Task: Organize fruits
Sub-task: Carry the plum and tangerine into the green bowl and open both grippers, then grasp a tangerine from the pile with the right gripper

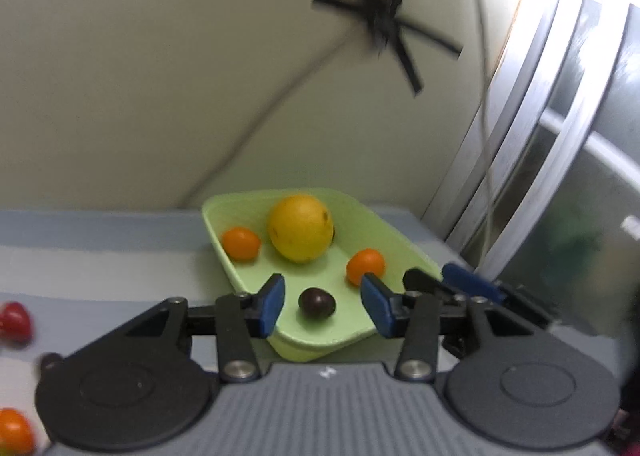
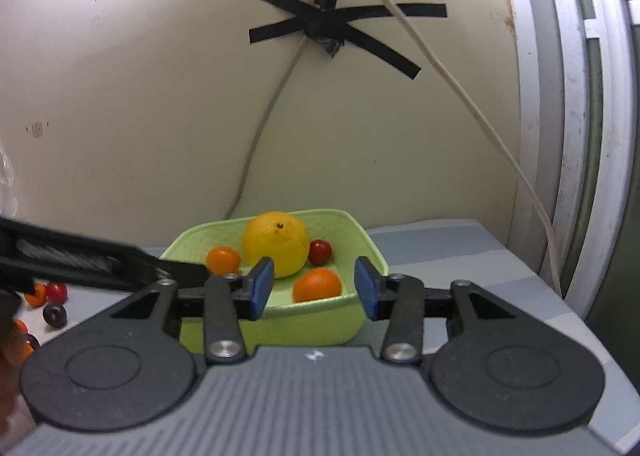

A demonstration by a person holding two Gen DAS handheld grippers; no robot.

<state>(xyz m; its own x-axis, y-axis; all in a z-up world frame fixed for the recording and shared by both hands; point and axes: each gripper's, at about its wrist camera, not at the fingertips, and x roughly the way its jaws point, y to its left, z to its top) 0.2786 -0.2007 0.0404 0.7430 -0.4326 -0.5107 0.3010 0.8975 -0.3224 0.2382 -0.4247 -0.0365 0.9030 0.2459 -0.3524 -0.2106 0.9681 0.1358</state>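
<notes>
Green tray [image 2: 362,252]: lower centre of both wrist views, on a grey-and-blue striped table [image 2: 460,256] set against a cream wall.
Large yellow fruit [image 2: 276,242]: at the back of the tray, the biggest item in it.
Orange fruits in tray: 2; one at the tray's left side [image 2: 223,260], one toward the front [image 2: 317,285], just beside the yellow fruit.
Red fruit [image 2: 320,251]: behind the yellow fruit's right shoulder in the right wrist view; hidden in the left wrist view.
Dark round fruit [image 1: 317,303]: on the tray floor near the front edge in the left wrist view, directly between the blue pads without touching either.
Left gripper [image 1: 324,306]: jaws partly apart over the tray's front, gripping nothing.
Right gripper [image 2: 314,288]: jaws partly apart, empty; the front orange fruit appears in the gap, lying in the tray beyond the pads.
Loose fruits on table: red [image 2: 57,292], dark [image 2: 55,315] and orange pieces at the lower left of both views, well apart from the tray.
Wall: black tape strips [image 2: 336,26] crossed at upper centre, holding pale cables.
</notes>
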